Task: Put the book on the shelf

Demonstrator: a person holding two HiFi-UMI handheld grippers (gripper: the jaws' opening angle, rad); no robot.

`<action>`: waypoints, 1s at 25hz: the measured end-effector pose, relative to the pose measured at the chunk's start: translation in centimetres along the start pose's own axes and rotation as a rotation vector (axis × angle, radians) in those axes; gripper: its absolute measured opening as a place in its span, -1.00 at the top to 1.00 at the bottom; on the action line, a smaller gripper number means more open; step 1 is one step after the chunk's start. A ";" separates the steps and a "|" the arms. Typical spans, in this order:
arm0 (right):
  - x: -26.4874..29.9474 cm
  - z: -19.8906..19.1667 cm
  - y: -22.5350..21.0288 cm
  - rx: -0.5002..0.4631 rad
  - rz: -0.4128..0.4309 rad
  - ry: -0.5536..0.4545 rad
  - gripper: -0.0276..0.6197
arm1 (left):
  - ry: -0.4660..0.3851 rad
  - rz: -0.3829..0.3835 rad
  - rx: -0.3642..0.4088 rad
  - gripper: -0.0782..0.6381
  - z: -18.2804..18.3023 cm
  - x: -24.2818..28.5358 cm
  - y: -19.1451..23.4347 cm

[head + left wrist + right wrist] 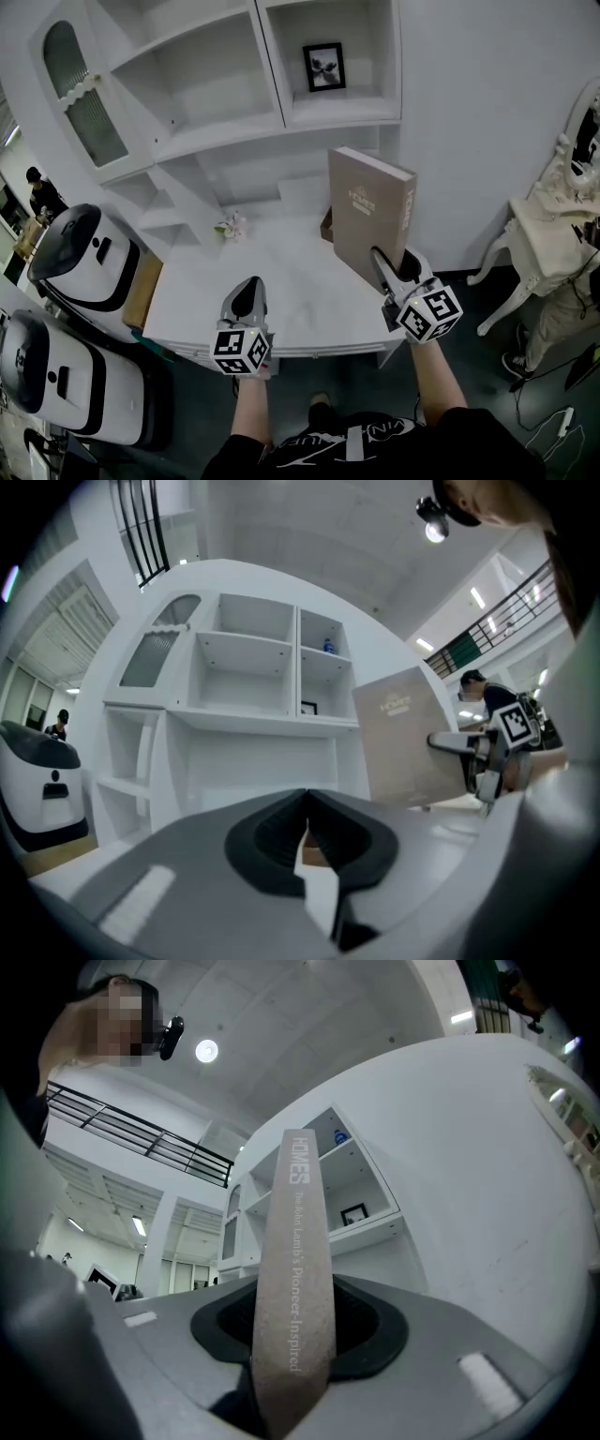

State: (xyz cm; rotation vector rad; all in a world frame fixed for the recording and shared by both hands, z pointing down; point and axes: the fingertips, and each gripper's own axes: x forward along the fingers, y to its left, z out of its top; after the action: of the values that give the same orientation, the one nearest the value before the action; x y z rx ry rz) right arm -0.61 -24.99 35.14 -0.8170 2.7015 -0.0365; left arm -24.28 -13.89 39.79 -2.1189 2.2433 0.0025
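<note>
A tall taupe book (pixel 368 216) stands upright over the right side of the white desk (pixel 281 281), its spine facing right. My right gripper (pixel 386 267) is shut on its lower edge. In the right gripper view the spine (pixel 295 1279) runs up between the jaws. My left gripper (pixel 247 298) hovers near the desk's front edge, jaws together with nothing in them. From the left gripper view the book (pixel 408 733) shows at the right, below the shelf compartments (pixel 323 682). The white shelf unit (pixel 337 112) rises behind the desk.
A framed picture (pixel 324 67) stands in the upper right compartment. A small flower sprig (pixel 231 226) lies at the desk's back, and a brown box (pixel 326 225) sits behind the book. Two white and black cases (pixel 84 258) stand at the left. An ornate white side table (pixel 553 225) is at the right.
</note>
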 end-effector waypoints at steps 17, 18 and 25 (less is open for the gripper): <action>10.9 3.9 -0.4 -0.072 -0.142 -0.129 0.37 | -0.010 -0.202 0.032 0.78 1.3 11.8 7.0; 11.3 4.5 -0.3 -0.078 -0.146 -0.139 0.37 | -0.012 -0.213 0.032 0.78 1.4 12.2 7.2; 13.9 9.5 0.7 -0.129 -0.143 -0.230 0.37 | -0.032 -0.236 0.014 0.78 1.5 14.3 8.5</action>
State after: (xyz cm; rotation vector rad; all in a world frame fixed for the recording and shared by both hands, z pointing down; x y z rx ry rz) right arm -9.00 -31.31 21.97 -0.9866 2.4459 0.1893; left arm -33.47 -27.57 37.37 -2.3437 1.9571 0.0105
